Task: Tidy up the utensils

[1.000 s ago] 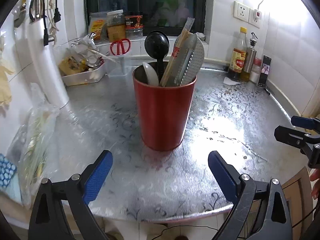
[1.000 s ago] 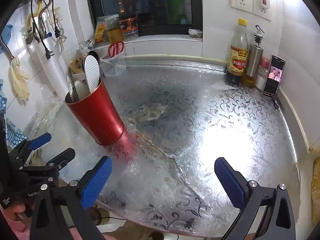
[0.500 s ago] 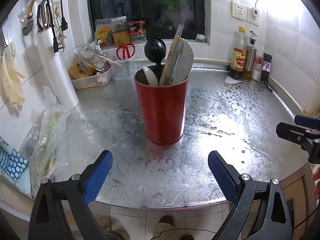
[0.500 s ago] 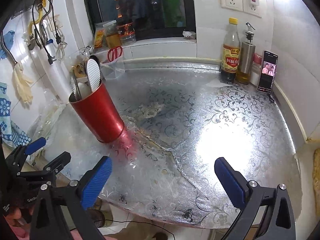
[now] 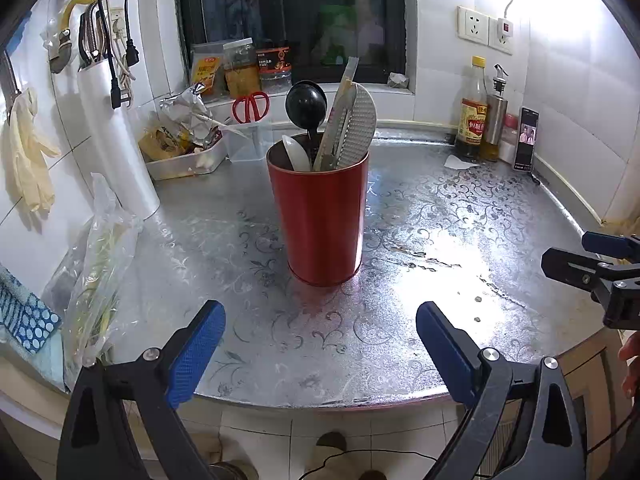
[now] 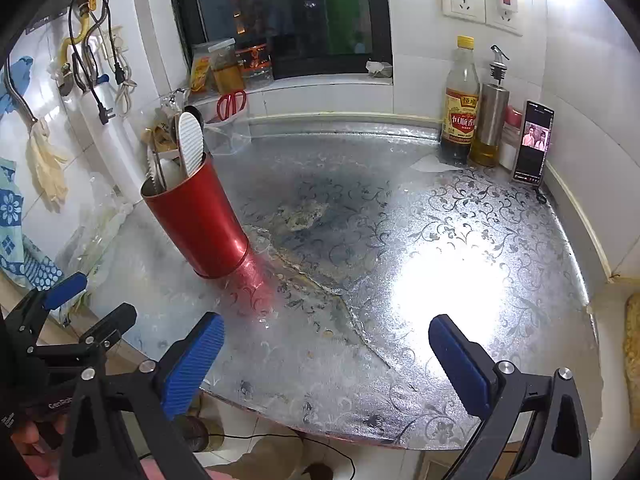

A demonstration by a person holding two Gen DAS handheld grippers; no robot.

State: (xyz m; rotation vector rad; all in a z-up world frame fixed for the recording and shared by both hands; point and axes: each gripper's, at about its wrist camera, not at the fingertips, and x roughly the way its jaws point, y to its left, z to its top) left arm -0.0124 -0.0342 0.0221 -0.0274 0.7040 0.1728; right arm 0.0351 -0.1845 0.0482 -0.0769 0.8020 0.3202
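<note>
Left tool (image 5: pixel 320 336) pads apart, empty, hanging over the desk (image 5: pixel 440 208) edge in front of the red utensil cup (image 5: pixel 320 216). Right tool (image 6: pixel 324 352) also spread, empty, right of the cup. 1 cup, upright on the desk, holding 4 visible utensils: 1 black ladle (image 5: pixel 306 104), 1 white spoon (image 5: pixel 296 152), 1 grater (image 5: pixel 358 128), 1 serrated blade (image 5: pixel 334 132). Behind the cup: 1 red scissors (image 5: pixel 250 106) in a clear container. Far right of the cup: 2 bottles (image 5: pixel 474 120), 1 phone (image 5: pixel 527 140).
</note>
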